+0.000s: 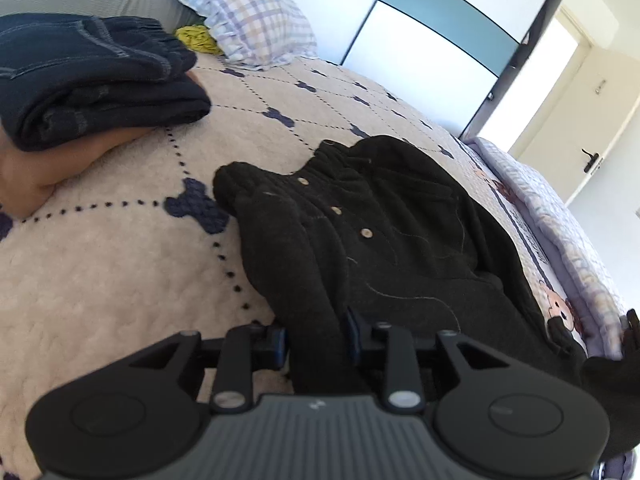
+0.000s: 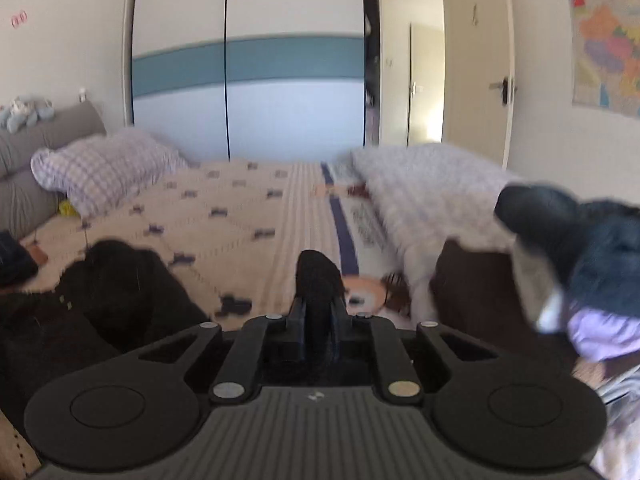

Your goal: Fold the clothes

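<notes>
A black buttoned garment [image 1: 384, 232] lies spread on the cream quilted bedspread [image 1: 120, 272] in the left wrist view. My left gripper [image 1: 316, 338] is at its near edge, and a fold of the black cloth runs between the blue pads [image 1: 354, 334], which pinch it. In the right wrist view my right gripper [image 2: 318, 312] is shut on a bunched tip of the black cloth that sticks up above the fingers. The rest of the black garment [image 2: 112, 292] lies to its left on the bed.
A folded pile of dark clothes [image 1: 92, 80] sits at the far left of the bed, beside a checked pillow [image 1: 248, 16] and a yellow-green item [image 1: 198, 38]. A rolled quilt [image 2: 432, 184] and a heap of dark blue and lilac clothes [image 2: 592, 256] lie to the right. A wardrobe [image 2: 256, 80] stands behind.
</notes>
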The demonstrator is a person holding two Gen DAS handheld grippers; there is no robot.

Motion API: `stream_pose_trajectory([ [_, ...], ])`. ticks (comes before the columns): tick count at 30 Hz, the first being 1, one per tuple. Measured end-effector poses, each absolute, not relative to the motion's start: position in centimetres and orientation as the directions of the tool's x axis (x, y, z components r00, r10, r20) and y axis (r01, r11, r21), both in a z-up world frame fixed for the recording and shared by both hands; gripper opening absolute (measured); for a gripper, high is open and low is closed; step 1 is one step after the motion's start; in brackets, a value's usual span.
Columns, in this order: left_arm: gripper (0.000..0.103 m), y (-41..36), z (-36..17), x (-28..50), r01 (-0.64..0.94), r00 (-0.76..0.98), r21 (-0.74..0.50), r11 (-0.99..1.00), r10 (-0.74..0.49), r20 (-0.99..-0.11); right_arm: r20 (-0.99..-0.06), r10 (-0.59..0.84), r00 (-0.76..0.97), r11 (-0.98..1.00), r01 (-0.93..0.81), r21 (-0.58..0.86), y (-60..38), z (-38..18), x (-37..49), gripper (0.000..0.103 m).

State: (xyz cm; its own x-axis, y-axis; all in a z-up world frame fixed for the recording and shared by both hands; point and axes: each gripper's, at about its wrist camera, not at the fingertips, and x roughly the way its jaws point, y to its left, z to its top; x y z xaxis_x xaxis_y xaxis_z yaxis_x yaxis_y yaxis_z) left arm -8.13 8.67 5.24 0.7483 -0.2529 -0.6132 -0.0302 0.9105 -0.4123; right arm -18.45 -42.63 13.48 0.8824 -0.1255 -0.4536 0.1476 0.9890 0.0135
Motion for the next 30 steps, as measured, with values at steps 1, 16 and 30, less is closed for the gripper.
stream_pose_trajectory([
  [1,0.033,9.0,5.4,-8.3,-0.035,0.754,-0.408,0.912,-0.244,-0.61,-0.49,-0.129,0.862,0.988,0.154,0.009,-42.7,11.5,-17.2,0.018],
  [16,0.054,10.2,7.6,-6.8,-0.061,0.807,-0.176,0.983,-0.055,-0.588,-0.605,-0.205,0.77,0.979,0.166,-0.121,-35.5,5.1,-12.1,0.049],
  [30,0.075,19.4,24.3,-15.6,-0.114,0.908,0.02,0.993,0.112,-0.403,-0.592,-0.177,0.786,0.981,0.193,-0.037,-35.8,5.2,-14.8,0.05],
])
